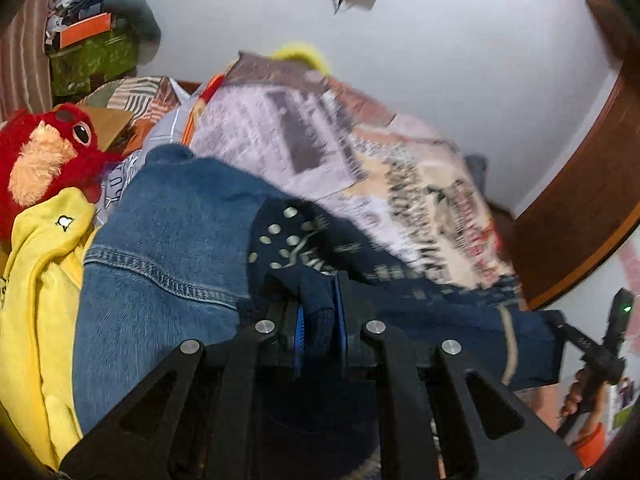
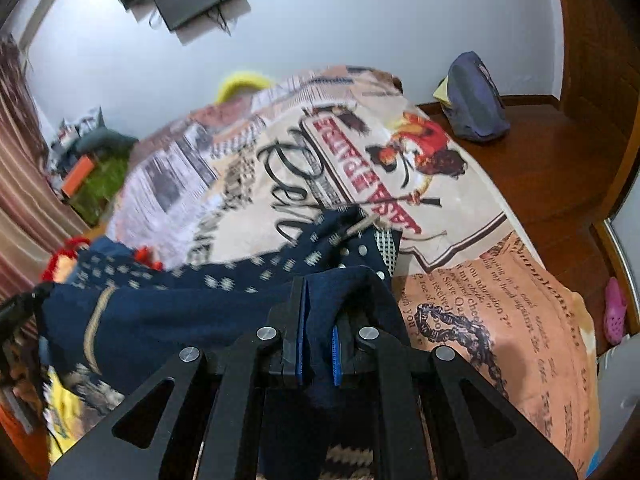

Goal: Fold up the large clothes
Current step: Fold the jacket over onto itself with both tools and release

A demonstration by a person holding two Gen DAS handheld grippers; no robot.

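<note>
A navy patterned garment (image 1: pixel 400 284) with pale dots and marks is stretched between my two grippers above the bed. My left gripper (image 1: pixel 318 320) is shut on one edge of it. My right gripper (image 2: pixel 318 344) is shut on the other edge of the same garment (image 2: pixel 160 312). The right gripper also shows at the far right of the left wrist view (image 1: pixel 576 340). Blue jeans (image 1: pixel 160 248) lie on the bed below the left gripper.
A printed bedspread (image 2: pixel 440 208) covers the bed. A yellow garment (image 1: pixel 44 280) and a red plush toy (image 1: pixel 48 152) lie at the left. A wooden headboard ledge (image 2: pixel 552 168) carries a grey bag (image 2: pixel 476 100). A cluttered green box (image 1: pixel 92 56) stands by the wall.
</note>
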